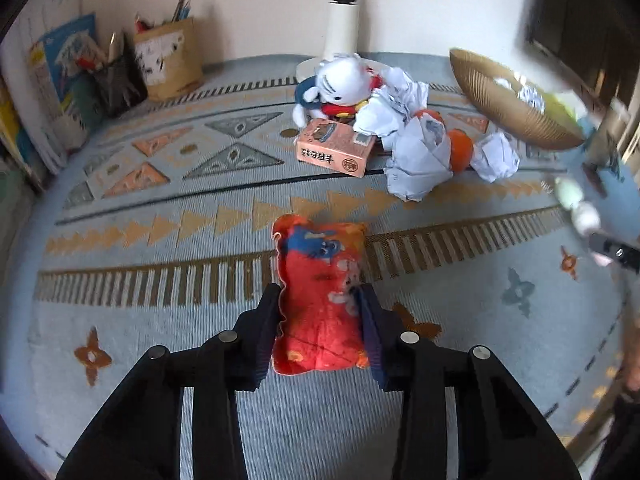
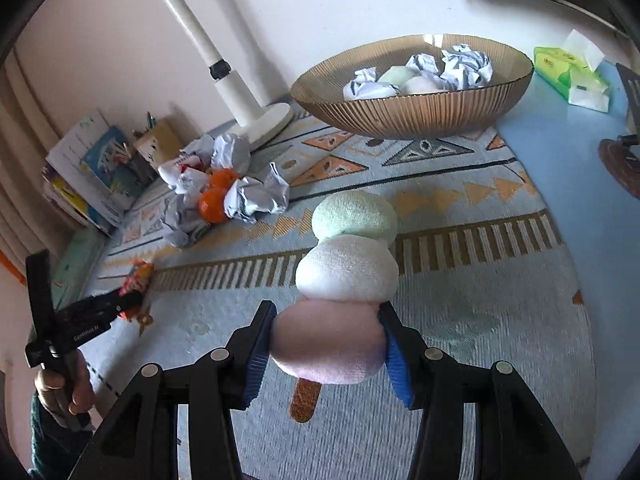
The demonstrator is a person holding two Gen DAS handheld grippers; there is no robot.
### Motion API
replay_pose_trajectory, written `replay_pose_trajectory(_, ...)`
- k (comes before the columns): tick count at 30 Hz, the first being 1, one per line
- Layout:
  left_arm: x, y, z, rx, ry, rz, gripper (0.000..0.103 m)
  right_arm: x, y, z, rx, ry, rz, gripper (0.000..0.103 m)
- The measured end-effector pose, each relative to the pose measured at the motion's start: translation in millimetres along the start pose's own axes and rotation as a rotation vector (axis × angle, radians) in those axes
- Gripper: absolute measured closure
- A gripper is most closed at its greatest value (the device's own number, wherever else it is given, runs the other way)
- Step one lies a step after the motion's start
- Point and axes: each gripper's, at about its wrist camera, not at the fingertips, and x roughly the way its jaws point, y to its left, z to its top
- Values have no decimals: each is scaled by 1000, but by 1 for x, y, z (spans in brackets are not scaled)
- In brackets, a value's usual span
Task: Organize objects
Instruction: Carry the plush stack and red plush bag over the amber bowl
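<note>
Red and orange foil fills my left view: a snack packet (image 1: 320, 296) sits low in the centre of the frame, clamped between the pads of my left gripper (image 1: 322, 300) above the patterned rug (image 1: 140, 208). In the right view, my right gripper (image 2: 326, 322) squeezes the pink bottom ball of a plush dango skewer (image 2: 348, 276) at centre. The ribbed gold bowl (image 2: 412, 114), upper centre, holds crumpled paper balls (image 2: 466, 64).
</note>
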Motion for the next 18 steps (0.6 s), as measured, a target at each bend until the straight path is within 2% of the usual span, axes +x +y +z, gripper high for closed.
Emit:
replay_pose_trajectory(2,-3,-3,-1,6,-14,-6,70,3,0,-2,-9,4,-43,53)
replay_pose_trajectory(4,-5,-3,-1,-18,-11,-49,70,6,-3,-5,2,6,-102,49)
replay_pose_trajectory(5,-4,-1,0,-32,-10,-69,70,5,-4,-5,8,-2,-98,45)
replay_pose_trajectory(6,-5,0,-2,-45,-16,-83,70,4,-4,-5,26,-2,-88,35)
replay_pose_trajectory(7,-5,0,-4,-51,-22,-94,70,4,-4,-3,37,-3,-98,32)
replay_pose_trajectory(9,-9,-1,-4,-57,-34,-117,71,9,0,-2,36,3,-151,31)
replay_pose_trajectory(11,-13,-4,-1,-47,-59,-132,71,11,7,-4,42,-14,-231,39)
replay_pose_trajectory(12,-19,-9,2,-36,-76,-138,71,12,12,-6,34,-26,-275,49)
replay_pose_trajectory(13,-23,-13,4,-28,-87,-139,71,12,17,-8,15,-37,-298,55)
replay_pose_trajectory(14,-29,-18,7,-14,-102,-141,71,12,22,-11,-1,-49,-298,56)
replay_pose_trajectory(16,-40,-28,19,24,-133,-153,71,7,25,-13,11,-71,-219,57)
replay_pose_trajectory(18,-51,-42,36,42,-170,-185,71,-6,28,-9,-1,-114,-186,57)
